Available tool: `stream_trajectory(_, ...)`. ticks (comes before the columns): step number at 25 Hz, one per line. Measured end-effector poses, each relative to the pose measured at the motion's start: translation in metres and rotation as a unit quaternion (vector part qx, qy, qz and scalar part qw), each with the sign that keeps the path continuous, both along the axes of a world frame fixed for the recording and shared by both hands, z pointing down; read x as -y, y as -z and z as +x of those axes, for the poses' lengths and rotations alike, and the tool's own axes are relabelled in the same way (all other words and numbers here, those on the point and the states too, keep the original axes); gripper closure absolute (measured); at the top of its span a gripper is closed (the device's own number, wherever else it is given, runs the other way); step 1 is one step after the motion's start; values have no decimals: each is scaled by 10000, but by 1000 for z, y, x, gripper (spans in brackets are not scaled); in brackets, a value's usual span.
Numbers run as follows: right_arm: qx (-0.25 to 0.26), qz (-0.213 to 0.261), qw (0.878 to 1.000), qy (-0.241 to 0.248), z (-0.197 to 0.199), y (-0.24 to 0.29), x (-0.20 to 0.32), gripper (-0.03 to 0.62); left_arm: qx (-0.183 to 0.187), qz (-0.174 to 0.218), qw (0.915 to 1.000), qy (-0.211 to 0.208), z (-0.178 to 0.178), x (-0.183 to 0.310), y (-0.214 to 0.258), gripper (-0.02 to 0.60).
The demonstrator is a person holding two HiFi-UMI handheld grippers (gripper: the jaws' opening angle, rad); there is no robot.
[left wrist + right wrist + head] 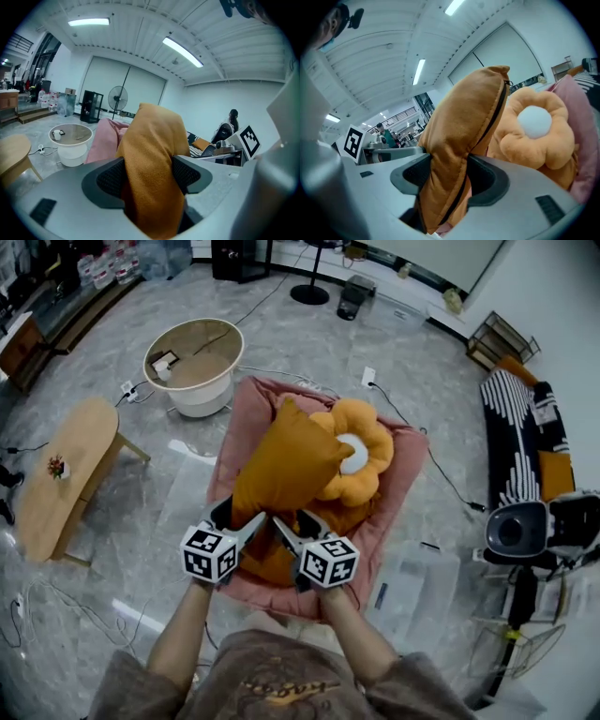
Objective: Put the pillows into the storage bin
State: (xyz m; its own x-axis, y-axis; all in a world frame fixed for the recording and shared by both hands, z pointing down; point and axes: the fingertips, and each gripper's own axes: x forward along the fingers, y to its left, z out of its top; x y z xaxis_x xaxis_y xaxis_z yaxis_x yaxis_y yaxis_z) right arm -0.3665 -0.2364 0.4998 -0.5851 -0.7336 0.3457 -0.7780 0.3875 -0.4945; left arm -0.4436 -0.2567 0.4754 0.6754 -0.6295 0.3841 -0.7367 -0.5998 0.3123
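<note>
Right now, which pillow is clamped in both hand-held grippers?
The plain orange square pillow, pinched by the left hand-held gripper and right hand-held gripper; the flower-shaped pillow with the white centre lies ungripped.

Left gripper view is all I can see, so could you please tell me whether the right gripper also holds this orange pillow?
Observer: Yes, the right gripper is shut on the same orange pillow, at its zippered edge.
Operator: Thank you. Is there a second pillow that I cannot see?
Observer: Yes, a flower-shaped pillow with a white centre lies just behind the orange one, on the pink cushion.
</note>
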Motion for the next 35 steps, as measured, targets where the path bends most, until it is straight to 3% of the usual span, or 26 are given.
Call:
stream_trajectory(8,-109,213,9948,-995,131,28,-52,349,-104,255,9947,-990,136,-38,27,261)
stream_trajectory(15,-156,220,9786,-2040,261,38,-121,349,-151,271,9781,-2058,274,-93,37,261)
stream_trajectory(23,-184,139,9439,-3294,400,41,-230,349,-166,190,9429,-3321,428,-188,40,261)
stream_trajectory(28,-83,18,9117,-4107,481,24,-320,347,-42,84,9106,-4132,520,-270,23,261)
stream_trajectory(35,14,-188,8777,-4788,568,-13,-425,347,72,-133,8767,-4808,619,-369,-15,261)
